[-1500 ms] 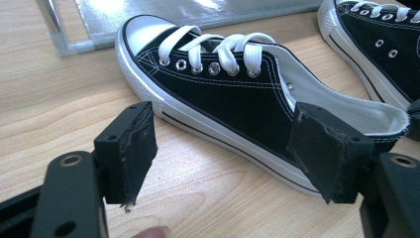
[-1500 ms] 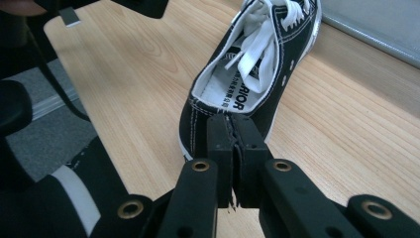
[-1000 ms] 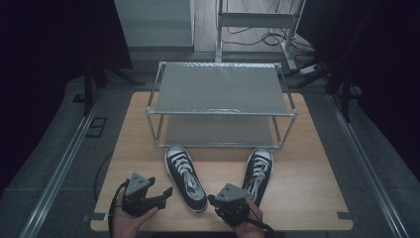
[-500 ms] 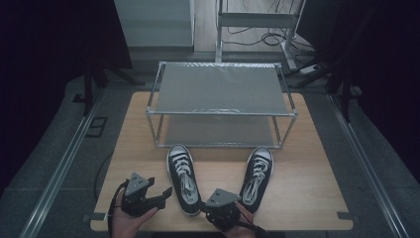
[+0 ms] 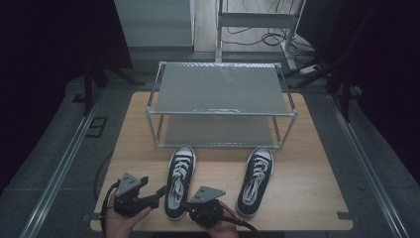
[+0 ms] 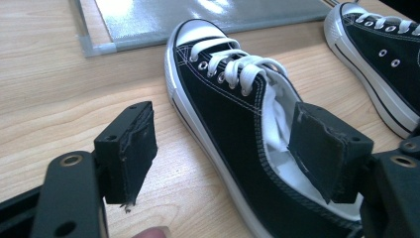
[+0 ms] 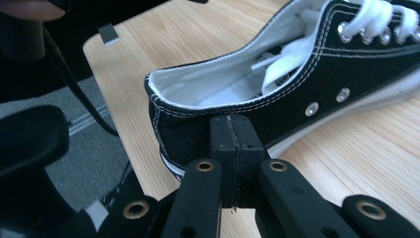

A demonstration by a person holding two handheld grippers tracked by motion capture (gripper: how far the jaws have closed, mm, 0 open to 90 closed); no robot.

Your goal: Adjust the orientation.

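Left gripper [image 6: 223, 158] spread astride left shoe [image 6: 247, 129]; right gripper [image 7: 233, 144] pressed together, empty, at heel. Best straddle collar squarely before pinching.

Black canvas sneaker [image 5: 179, 182] with white laces and toe cap, sitting upright on the tabletop [image 5: 317, 198], toe toward the rack [image 5: 220, 101].

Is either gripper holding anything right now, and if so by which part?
Nothing is held. The right gripper is shut on itself beside the heel of the left black canvas sneaker; the left gripper is open, straddling that sneaker's side without pressing it.
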